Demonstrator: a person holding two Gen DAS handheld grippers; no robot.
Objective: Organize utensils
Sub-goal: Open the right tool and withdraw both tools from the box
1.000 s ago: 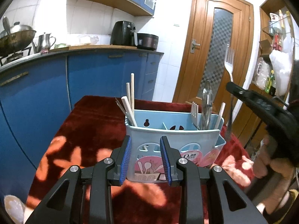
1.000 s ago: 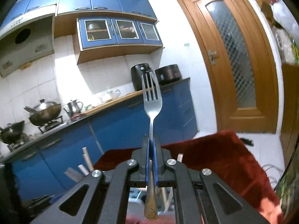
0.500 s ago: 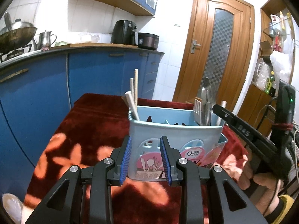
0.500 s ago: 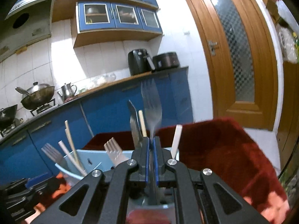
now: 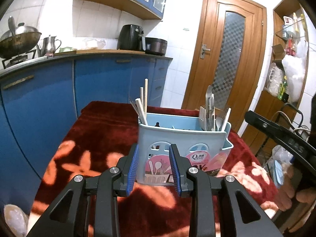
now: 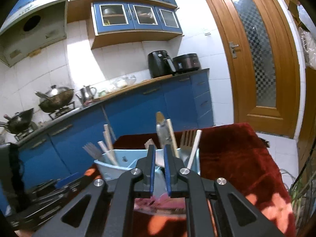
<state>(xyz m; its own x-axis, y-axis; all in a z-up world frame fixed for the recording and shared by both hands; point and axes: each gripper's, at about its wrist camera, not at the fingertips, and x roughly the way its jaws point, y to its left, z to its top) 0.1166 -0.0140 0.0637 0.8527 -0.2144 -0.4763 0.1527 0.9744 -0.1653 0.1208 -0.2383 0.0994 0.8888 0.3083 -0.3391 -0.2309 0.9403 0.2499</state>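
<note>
Light-blue utensil caddy (image 5: 183, 138) stands on red floral cloth (image 5: 102, 130).

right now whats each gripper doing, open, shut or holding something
left gripper: open, empty, aimed at the blue utensil caddy
right gripper: jaws just opened a little, nothing between them, fork already in the caddy

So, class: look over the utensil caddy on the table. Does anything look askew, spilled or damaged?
Nothing stands out. The light blue utensil caddy stands upright on the red floral cloth. Chopsticks lean in its left compartment, forks and other cutlery stand in the right one, as loose utensils do. Nothing has spilled and nothing looks broken.
</note>
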